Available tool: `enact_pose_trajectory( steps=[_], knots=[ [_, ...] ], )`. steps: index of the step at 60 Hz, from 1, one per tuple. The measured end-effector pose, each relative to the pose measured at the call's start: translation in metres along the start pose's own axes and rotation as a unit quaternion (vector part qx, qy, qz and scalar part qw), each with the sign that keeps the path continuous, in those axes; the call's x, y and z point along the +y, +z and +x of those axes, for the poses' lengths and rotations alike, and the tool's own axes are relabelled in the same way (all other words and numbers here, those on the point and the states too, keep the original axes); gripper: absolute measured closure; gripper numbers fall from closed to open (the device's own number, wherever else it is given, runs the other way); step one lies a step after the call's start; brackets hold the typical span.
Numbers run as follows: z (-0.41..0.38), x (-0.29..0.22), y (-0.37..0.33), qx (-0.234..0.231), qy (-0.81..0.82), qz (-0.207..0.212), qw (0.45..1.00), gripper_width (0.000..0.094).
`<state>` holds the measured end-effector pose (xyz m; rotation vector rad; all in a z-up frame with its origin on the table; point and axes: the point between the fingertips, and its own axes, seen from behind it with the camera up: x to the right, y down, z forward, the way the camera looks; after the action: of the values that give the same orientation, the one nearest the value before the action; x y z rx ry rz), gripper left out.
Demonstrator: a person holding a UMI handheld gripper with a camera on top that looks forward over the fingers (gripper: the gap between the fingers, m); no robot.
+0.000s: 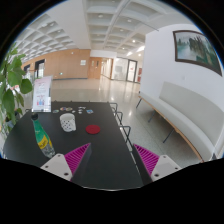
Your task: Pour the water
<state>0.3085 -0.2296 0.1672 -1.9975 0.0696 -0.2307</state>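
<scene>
A green bottle [42, 138] with a yellow label stands on the dark table [100, 150], just ahead of and left of my left finger. Beyond it stands a white patterned cup [67, 122], upright. A small red round thing [93, 128] lies on the table right of the cup. My gripper [112, 158] is open, its magenta pads [76, 157] wide apart, with only bare tabletop between them. The fingers hold nothing.
A white sign stand [42, 94] and small items sit at the table's far end. A leafy plant [12, 85] rises to the left. A white bench [185, 110] runs along the right wall under a framed picture [195, 48]. A shiny hall floor [135, 115] stretches beyond.
</scene>
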Motion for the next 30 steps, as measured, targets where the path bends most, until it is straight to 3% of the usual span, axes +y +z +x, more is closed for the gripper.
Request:
enact_pose_trajectory(
  steps=[15, 30],
  knots=[
    [-0.015, 0.022, -0.035, 0.001, -0.006, -0.024, 1.0, 0.0081],
    [-0.083, 0.072, -0.068, -0.026, 0.002, -0.035, 0.999, 0.0073]
  ],
)
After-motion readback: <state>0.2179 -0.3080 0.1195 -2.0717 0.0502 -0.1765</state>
